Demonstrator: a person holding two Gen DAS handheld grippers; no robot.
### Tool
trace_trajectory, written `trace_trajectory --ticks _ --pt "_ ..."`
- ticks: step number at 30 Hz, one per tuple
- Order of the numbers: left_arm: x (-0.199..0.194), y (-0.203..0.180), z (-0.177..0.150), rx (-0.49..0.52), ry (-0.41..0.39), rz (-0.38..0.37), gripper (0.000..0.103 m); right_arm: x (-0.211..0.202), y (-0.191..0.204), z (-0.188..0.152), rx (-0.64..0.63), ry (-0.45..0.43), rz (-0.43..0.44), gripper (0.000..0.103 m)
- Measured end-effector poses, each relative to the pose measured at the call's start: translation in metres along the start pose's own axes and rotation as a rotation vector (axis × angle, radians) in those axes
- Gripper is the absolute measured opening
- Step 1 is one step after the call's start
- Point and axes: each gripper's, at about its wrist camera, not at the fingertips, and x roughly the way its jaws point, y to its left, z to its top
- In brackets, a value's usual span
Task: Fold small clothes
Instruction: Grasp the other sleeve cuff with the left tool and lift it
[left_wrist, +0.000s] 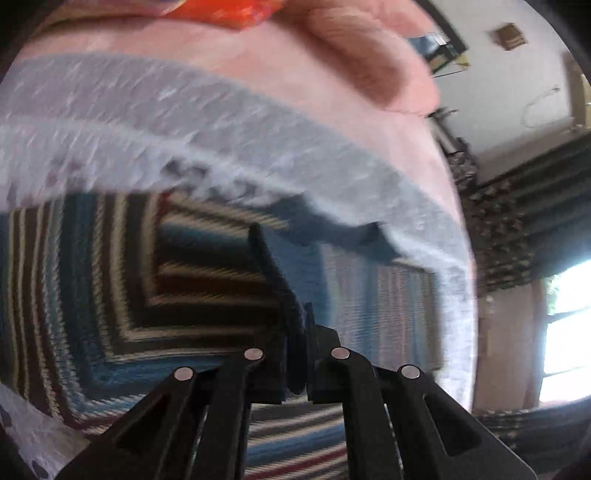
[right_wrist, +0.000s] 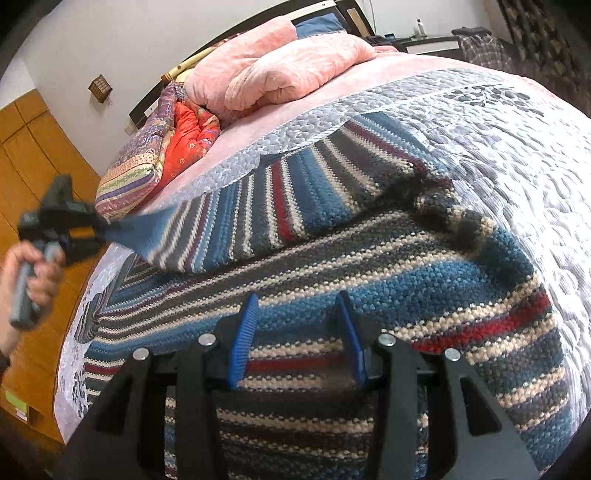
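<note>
Left hand-held gripper (right_wrist: 101, 225) clamped on sweater (right_wrist: 332, 258) sleeve, mid-fold; right hand-held gripper (right_wrist: 297, 339) apart, should steady the body.

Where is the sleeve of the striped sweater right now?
In the right wrist view the sleeve is lifted off the sweater toward the left, its blue cuff clamped in the left gripper over the bed's left edge, near the patterned pillow.
</note>
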Motion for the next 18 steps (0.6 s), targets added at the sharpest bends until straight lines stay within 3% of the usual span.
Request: trace_trajectory --ticks 3,5,6,7,8,9,11,13,15,16,17,18 --pt "0.022 0.023 -0.006 0.0 0.041 0.099 0.008 0.002 0.0 0.0 -0.004 0.007 0.001 0.044" --pt "0.03 0.032 -0.009 -0.008 0.071 0.201 0.026 0.002 0.0 0.0 -0.002 0.009 0.003 0.044" --pt "0.025 0.032 -0.01 -0.02 0.054 0.259 0.026 0.002 -0.001 0.0 0.001 0.008 0.005 0.044" --pt "0.015 0.029 -0.011 -0.032 0.019 0.303 0.032 0.001 -0.001 0.0 0.004 0.006 0.006 0.044" --pt "0.007 0.024 -0.012 -0.03 -0.017 0.291 0.048 0.001 -0.002 0.0 0.007 0.004 0.008 0.044" --pt "-0.004 0.015 -0.015 -0.017 -0.071 0.255 0.051 0.001 -0.002 0.0 0.009 0.003 0.009 0.044" --pt "-0.012 0.001 -0.02 0.011 -0.111 0.154 0.052 0.001 -0.001 -0.001 0.009 0.003 0.014 0.044" --pt "0.002 -0.003 -0.023 0.007 -0.081 0.026 0.052 0.001 0.001 -0.002 -0.001 0.005 0.016 0.044" --pt "0.024 0.005 -0.024 -0.036 -0.04 0.028 0.052 0.001 0.003 -0.003 -0.013 0.007 0.019 0.044" --pt "0.038 0.015 -0.025 -0.054 -0.017 0.064 0.048 0.001 0.004 -0.004 -0.016 0.007 0.018 0.044" --pt "0.045 0.023 -0.026 -0.055 -0.012 0.088 0.034 0.001 0.004 -0.004 -0.018 0.009 0.018 0.044" --pt "0.045 0.028 -0.027 -0.043 -0.017 0.101 0.03 0.001 0.004 -0.004 -0.017 0.01 0.018 0.044"
